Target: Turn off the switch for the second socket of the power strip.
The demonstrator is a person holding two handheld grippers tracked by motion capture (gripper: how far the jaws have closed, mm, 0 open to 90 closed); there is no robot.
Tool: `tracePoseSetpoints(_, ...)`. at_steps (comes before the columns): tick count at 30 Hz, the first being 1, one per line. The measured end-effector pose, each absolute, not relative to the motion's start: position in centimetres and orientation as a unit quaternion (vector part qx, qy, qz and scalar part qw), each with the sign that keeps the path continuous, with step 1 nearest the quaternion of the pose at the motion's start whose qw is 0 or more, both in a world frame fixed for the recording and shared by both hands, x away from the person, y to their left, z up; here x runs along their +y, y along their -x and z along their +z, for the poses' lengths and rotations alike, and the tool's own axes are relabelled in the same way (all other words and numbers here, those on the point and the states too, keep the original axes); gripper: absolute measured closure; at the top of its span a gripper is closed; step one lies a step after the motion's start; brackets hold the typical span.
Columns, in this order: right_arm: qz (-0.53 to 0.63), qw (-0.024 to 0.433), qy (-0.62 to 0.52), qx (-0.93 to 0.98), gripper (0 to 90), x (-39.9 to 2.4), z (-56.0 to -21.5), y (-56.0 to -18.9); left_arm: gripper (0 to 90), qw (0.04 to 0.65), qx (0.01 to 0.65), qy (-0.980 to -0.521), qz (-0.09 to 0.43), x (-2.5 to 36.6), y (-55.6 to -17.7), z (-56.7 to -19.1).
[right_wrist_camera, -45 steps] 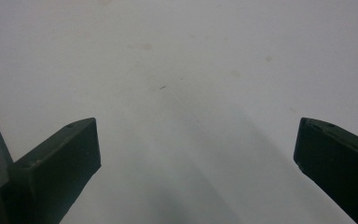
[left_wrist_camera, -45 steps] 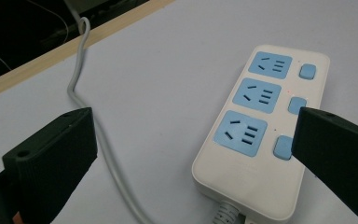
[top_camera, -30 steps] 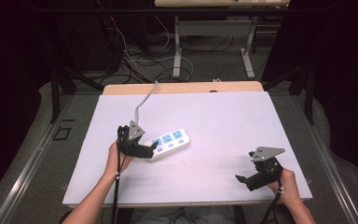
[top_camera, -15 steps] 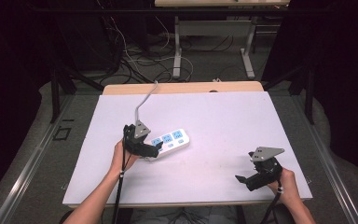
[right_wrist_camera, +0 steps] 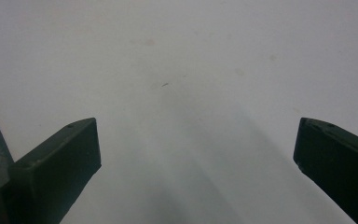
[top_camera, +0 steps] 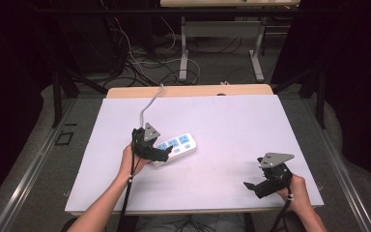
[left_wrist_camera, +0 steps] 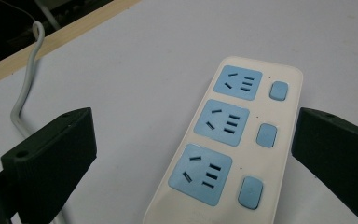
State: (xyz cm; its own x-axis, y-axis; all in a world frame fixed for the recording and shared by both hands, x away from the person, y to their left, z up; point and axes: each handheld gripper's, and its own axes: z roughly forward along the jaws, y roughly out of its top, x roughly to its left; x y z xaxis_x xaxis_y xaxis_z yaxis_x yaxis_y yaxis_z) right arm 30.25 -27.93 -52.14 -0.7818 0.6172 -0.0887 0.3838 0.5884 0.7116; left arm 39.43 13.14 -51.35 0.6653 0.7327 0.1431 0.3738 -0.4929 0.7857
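the left gripper (top_camera: 163, 155) hangs over the near end of the white power strip (top_camera: 178, 145) left of mid-table, jaws spread wide astride it. the right gripper (top_camera: 252, 186) gapes over bare table (top_camera: 232, 121) near the front right corner.

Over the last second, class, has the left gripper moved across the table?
Yes. In the high view the left gripper has shifted slightly rightward and toward the person along the power strip, which has stayed put. Its jaws now straddle the strip, open.
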Motion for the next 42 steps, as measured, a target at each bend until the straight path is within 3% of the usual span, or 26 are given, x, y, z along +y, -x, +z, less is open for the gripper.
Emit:
tracePoseSetpoints(8, 0.356, 0.171, -0.279, 0.875, 0.2, -27.9, -52.2, -30.4, 0.5, 0.375, 0.331, -0.833, 0.237, 12.5, -39.5, -51.6)
tracePoseSetpoints(17, 0.357, 0.171, -0.28, 0.875, 0.3, -27.8, -52.4, -30.5, 16.7, 0.386, 0.329, -0.83, 0.231, 12.6, -39.6, -51.7)
tracePoseSetpoints(23, 0.357, 0.17, -0.278, 0.875, 0.3, -27.8, -52.5, -30.7, 21.3, 0.391, 0.327, -0.83, 0.228, 12.4, -39.7, -51.7)
tracePoseSetpoints(35, 0.356, 0.168, -0.279, 0.876, 0.4, -27.7, -52.4, -30.6, 53.1, 0.393, 0.307, -0.843, 0.201, 11.5, -39.6, -52.3)
tracePoseSetpoints(42, 0.353, 0.168, -0.272, 0.879, 0.4, -27.8, -52.3, -30.7, 64.5, 0.395, 0.299, -0.847, 0.194, 11.3, -39.5, -52.7)
